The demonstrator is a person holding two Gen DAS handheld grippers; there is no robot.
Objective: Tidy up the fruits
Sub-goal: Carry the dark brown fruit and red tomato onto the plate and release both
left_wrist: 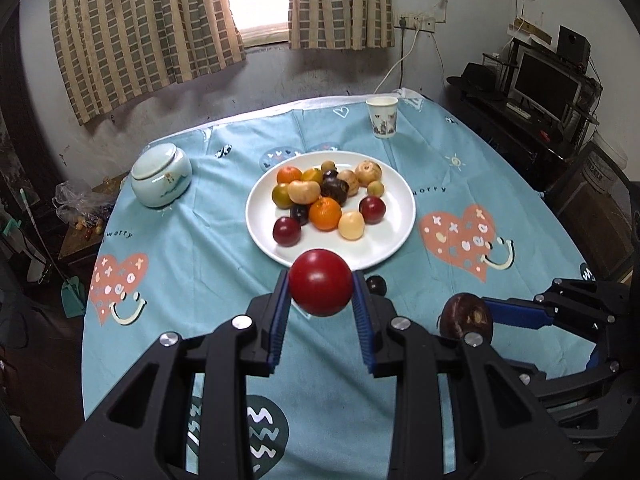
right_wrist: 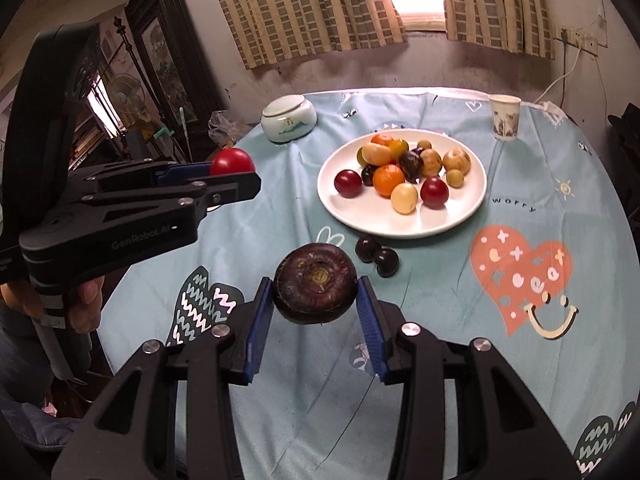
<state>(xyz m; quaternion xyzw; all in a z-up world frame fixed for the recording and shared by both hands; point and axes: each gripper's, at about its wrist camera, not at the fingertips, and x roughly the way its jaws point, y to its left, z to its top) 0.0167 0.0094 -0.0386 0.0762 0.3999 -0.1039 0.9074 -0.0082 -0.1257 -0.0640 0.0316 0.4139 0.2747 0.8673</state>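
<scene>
**Two fruits held above the tabletop**

While poised near the white plate (left_wrist: pixel 394 240) of fruit: left gripper (left_wrist: pixel 320 284) fingers clamped on red fruit (left_wrist: pixel 320 282); right gripper (right_wrist: pixel 315 283) fingers clamped on dark purple fruit (right_wrist: pixel 315 282). Two dark fruits (right_wrist: pixel 376 256) just beside plate.

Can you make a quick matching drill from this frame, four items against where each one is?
Items:
1. red fruit
2. dark purple fruit
3. paper cup
4. two small dark fruits

Places:
A. on the cloth just off the white plate, nearer the camera
B. held in the left gripper
C. at the far edge of the table
D. held in the right gripper

Pairs: 1-B, 2-D, 3-C, 4-A
</scene>
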